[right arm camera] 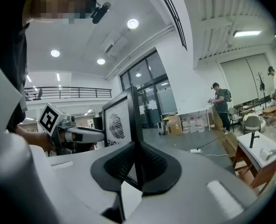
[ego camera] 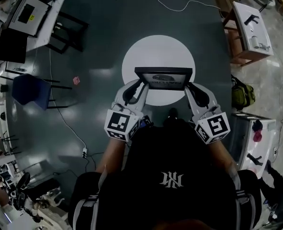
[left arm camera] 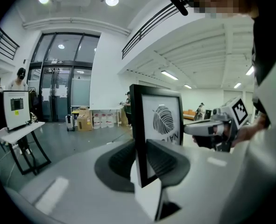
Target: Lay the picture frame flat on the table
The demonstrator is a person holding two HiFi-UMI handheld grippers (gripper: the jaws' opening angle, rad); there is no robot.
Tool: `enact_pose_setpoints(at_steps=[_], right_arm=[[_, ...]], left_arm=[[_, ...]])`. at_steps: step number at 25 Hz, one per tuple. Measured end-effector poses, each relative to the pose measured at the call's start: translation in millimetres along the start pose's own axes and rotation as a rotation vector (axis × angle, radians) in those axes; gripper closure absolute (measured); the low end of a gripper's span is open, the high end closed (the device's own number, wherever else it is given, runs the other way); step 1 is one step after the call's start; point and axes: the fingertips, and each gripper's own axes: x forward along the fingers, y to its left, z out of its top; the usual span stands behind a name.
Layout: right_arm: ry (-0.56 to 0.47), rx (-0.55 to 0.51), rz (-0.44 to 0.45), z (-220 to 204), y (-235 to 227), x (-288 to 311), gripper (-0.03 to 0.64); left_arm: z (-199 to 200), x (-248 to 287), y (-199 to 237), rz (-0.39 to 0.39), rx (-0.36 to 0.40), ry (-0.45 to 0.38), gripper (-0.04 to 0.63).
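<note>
Left tongs (ego camera: 141,84) clamping the picture frame (ego camera: 164,78) at its nine o'clock edge, right tongs (ego camera: 188,85) clamping its three o'clock edge, frame standing upright over the round white table's (ego camera: 158,49) six o'clock half

We've got a black cap (ego camera: 172,178) on with a white interlocked-letter logo, plus a black top (ego camera: 127,195) with white stripes (ego camera: 85,208) out at the sleeves. The left tongs (ego camera: 141,83) and right tongs (ego camera: 189,84) look the same: smooth light-grey shells, rounded and tapering toward the tips, with black ribbed pads (left arm camera: 121,160) set in a dark recess. The left cube (ego camera: 121,123) and right cube (ego camera: 213,127) are white with black square markers. There are small pale rectangles on the grey shells too.
</note>
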Motion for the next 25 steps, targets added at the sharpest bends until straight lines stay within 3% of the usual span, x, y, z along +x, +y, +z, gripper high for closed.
enact_pose_setpoints(at_steps=[13,25], right_arm=[[0.033,0.022,0.069,-1.7,-36.2,47.0,0.58],[0.129,0.07,0.04,-34.5,-47.8,109.7,0.58]], left_arm=[[-5.2,40.2,25.4,0.065,-0.011,0.076,0.523],[-42.7,72.6,76.0,0.016,-0.07,0.14,0.525]])
